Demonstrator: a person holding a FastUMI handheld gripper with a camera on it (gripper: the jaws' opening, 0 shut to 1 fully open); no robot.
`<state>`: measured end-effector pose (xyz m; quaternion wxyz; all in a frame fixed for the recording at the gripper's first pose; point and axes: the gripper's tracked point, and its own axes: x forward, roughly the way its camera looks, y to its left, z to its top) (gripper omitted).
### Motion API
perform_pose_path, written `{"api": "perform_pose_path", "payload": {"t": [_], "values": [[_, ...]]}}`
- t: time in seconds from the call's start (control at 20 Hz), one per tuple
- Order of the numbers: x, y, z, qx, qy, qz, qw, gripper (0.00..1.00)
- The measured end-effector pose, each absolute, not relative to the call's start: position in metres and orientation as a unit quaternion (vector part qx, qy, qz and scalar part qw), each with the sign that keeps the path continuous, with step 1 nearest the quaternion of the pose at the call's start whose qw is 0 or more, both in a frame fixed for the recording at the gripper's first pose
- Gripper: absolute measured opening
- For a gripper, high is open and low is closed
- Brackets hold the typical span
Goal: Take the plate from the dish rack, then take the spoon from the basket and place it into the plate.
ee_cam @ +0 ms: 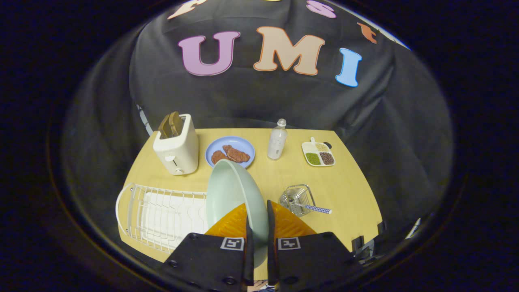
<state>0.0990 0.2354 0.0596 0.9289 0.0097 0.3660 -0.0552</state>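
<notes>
tool (259, 239): fingers clamped tight on the plate's rim
plate (233, 192): pale green, held on edge above the table (352, 190), beside the dish rack (162, 215)
spoon (314, 209): sitting in the wire basket (298, 196)

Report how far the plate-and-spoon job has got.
Done: the plate is out of the rack, which sits to one side of it. In hand: the gripper is shut on the plate's edge, holding it upright above the table. Left: set the plate down, then take the spoon from the basket beyond the fingers and put it in the plate.
</notes>
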Motion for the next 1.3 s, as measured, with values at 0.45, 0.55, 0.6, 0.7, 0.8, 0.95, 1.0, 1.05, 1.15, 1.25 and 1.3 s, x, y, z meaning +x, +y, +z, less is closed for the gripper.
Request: {"api": "perform_pose_path", "payload": {"t": [0.45, 0.55, 0.6, 0.7, 0.8, 0.95, 1.0, 1.05, 1.15, 1.25, 1.3], "values": [[0.007, 0.089, 0.048, 0.125, 0.353, -0.056, 0.926, 0.16], [-0.012, 0.058, 0.021, 0.152, 0.361, -0.065, 0.918, 0.16], [-0.02, 0.045, 0.005, 0.162, 0.369, -0.065, 0.913, 0.16], [-0.033, 0.028, -0.03, 0.174, 0.386, -0.066, 0.904, 0.16], [-0.038, 0.018, -0.065, 0.181, 0.402, -0.063, 0.896, 0.16], [-0.033, 0.021, -0.108, 0.21, 0.42, -0.048, 0.882, 0.16], [-0.03, 0.025, -0.121, 0.222, 0.426, -0.043, 0.876, 0.16], [-0.028, 0.027, -0.133, 0.232, 0.431, -0.038, 0.871, 0.16], [-0.02, 0.034, -0.155, 0.244, 0.443, -0.032, 0.862, 0.16], [-0.011, 0.043, -0.167, 0.259, 0.447, -0.017, 0.856, 0.16], [-0.007, 0.047, -0.171, 0.268, 0.447, -0.013, 0.853, 0.16]]}}
